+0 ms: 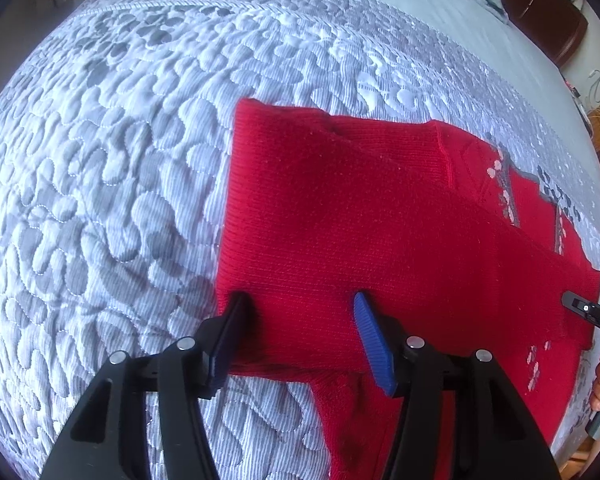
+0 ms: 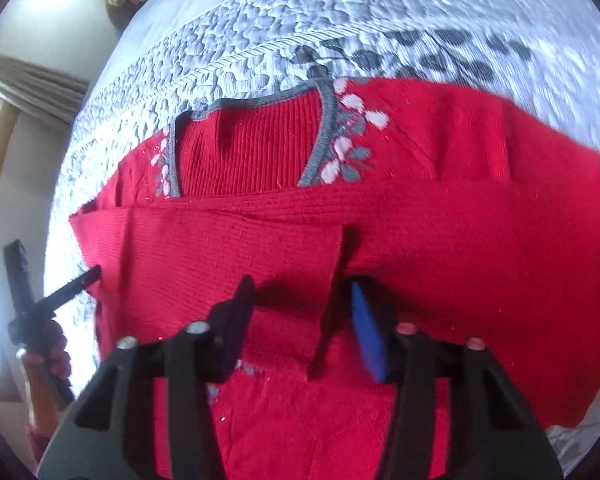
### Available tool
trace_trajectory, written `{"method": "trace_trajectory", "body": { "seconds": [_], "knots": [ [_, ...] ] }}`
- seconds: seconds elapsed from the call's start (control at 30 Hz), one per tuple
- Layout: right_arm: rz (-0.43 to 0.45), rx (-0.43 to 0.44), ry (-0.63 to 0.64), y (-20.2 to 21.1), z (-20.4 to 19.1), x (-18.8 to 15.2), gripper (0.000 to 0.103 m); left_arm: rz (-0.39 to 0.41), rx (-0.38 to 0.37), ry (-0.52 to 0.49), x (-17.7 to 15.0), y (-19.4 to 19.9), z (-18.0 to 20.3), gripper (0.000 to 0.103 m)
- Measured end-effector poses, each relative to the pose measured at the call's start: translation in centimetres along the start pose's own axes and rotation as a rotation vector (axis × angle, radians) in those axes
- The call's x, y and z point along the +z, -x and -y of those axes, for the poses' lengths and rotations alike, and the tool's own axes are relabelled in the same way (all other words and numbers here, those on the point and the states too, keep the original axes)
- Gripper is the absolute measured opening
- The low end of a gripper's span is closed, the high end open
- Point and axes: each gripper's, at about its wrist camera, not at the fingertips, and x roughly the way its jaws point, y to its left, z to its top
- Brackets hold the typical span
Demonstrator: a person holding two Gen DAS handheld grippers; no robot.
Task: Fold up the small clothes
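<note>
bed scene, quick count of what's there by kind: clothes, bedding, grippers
Clothes: 1, the red sweater
Bedding: 1, the quilted bedspread
Grippers: 2, the left gripper and the right gripper, both with jaws apart over the sweater
Total: 4

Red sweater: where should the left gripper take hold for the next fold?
Probably the red sweater at its ribbed bottom hem corner, between the left gripper and its open jaws. Come from above, one finger slid under the edge: the knit lies flat on the quilted bedspread.
</note>
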Motion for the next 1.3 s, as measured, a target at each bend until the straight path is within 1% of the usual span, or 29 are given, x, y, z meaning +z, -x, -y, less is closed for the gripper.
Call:
{"method": "trace_trajectory", "body": {
  "seconds": [0.03, 0.07, 0.13, 0.17, 0.2, 0.27, 0.3, 0.37, 0.43, 0.5, 0.53, 0.57, 0.63, 0.67, 0.73, 0.8, 0.83, 0.87, 0.9, 0.93, 0.97, 1.1, 1.13, 1.17, 1.2, 1.27, 1.3],
  "knots": [
    [-0.004, 0.014, 0.011, 0.0, -0.3, -0.1, 0.017, 0.000, -0.002, 0.001, 0.0, 0.0, 0.0, 0.058],
    [-0.008, 0.034, 0.020, 0.1, -0.6, -0.2, 0.004, 0.000, -0.007, 0.003, 0.0, 0.0, -0.1, 0.058],
    [0.013, 0.047, 0.052, 0.9, -1.7, -0.5, 0.004, 0.004, -0.020, 0.015, 0.0, 0.2, -0.3, 0.059],
    [0.027, 0.045, 0.074, 1.5, -2.2, -0.6, 0.004, 0.007, -0.043, 0.034, 0.1, 0.5, -0.6, 0.060],
    [0.039, 0.054, 0.089, 2.1, -2.7, -0.7, 0.004, 0.011, -0.064, 0.061, 0.1, 1.0, -1.0, 0.060],
    [0.075, 0.107, 0.117, 4.4, -3.7, -0.8, 0.004, 0.044, -0.109, 0.143, 0.0, 2.7, -2.1, 0.060],
    [0.093, 0.121, 0.129, 5.5, -4.1, -0.7, 0.004, 0.067, -0.112, 0.159, 0.0, 3.5, -2.4, 0.060],
    [0.139, 0.146, 0.145, 8.7, -4.3, -0.5, 0.004, 0.134, -0.061, 0.153, 0.1, 5.3, -2.6, 0.060],
    [0.162, 0.161, 0.146, 11.0, -3.7, -0.5, 0.004, 0.171, -0.015, 0.118, 0.1, 6.2, -2.0, 0.060],
    [0.187, 0.126, 0.150, 12.6, -2.8, -0.6, 0.004, 0.196, 0.033, 0.071, 0.2, 6.6, -0.9, 0.060],
    [0.199, 0.084, 0.146, 13.2, -2.0, -0.6, 0.004, 0.200, 0.053, 0.051, 0.3, 6.5, -0.4, 0.060],
    [0.204, 0.059, 0.132, 13.4, -1.0, -0.6, 0.004, 0.199, 0.076, 0.028, 0.3, 6.1, 0.5, 0.060],
    [0.202, 0.030, 0.080, 13.5, 1.3, -0.7, 0.004, 0.185, 0.102, -0.004, 0.2, 5.1, 2.1, 0.060],
    [0.192, 0.020, 0.058, 13.1, 2.4, -0.8, 0.004, 0.178, 0.104, -0.018, 0.0, 4.6, 2.6, 0.060],
    [0.162, -0.028, 0.022, 11.4, 4.3, -1.0, 0.004, 0.152, 0.144, -0.047, -0.3, 3.1, 3.9, 0.060],
    [0.102, -0.062, -0.001, 9.3, 5.9, -1.2, 0.012, 0.110, 0.178, -0.071, -0.4, 1.2, 4.9, 0.060],
    [0.076, -0.106, -0.024, 8.2, 6.9, -1.6, 0.016, 0.095, 0.188, -0.073, -0.5, 0.3, 5.1, 0.060],
    [0.076, -0.132, -0.034, 7.9, 7.5, -1.8, 0.030, 0.098, 0.193, -0.069, -0.5, 0.1, 5.2, 0.060],
    [0.086, -0.143, -0.037, 7.7, 8.0, -2.0, 0.040, 0.104, 0.192, -0.066, -0.5, 0.1, 5.1, 0.060],
    [0.093, -0.141, -0.043, 7.7, 8.5, -2.3, 0.044, 0.113, 0.183, -0.065, -0.4, 0.2, 5.1, 0.060],
    [0.090, -0.131, -0.052, 7.6, 9.0, -2.5, 0.047, 0.115, 0.181, -0.068, -0.2, 0.3, 5.1, 0.060],
    [0.040, -0.101, -0.068, 6.7, 9.9, -3.2, 0.047, 0.113, 0.204, -0.085, 0.3, -0.3, 5.2, 0.063],
    [0.026, -0.096, -0.059, 6.3, 9.7, -3.5, 0.045, 0.111, 0.204, -0.082, 0.3, -0.4, 5.2, 0.064],
    [0.020, -0.095, -0.045, 6.0, 9.5, -3.7, 0.037, 0.110, 0.205, -0.076, 0.3, -0.6, 5.2, 0.065],
    [0.019, -0.090, -0.037, 6.1, 9.3, -3.8, 0.023, 0.112, 0.207, -0.072, 0.2, -0.7, 5.2, 0.065],
    [0.013, -0.039, -0.035, 6.2, 9.1, -4.1, 0.005, 0.117, 0.208, -0.067, 0.0, -0.7, 5.1, 0.067],
    [0.031, -0.032, -0.028, 6.6, 8.9, -4.2, 0.005, 0.117, 0.207, -0.067, -0.1, -0.6, 5.1, 0.068]
  ]
}}
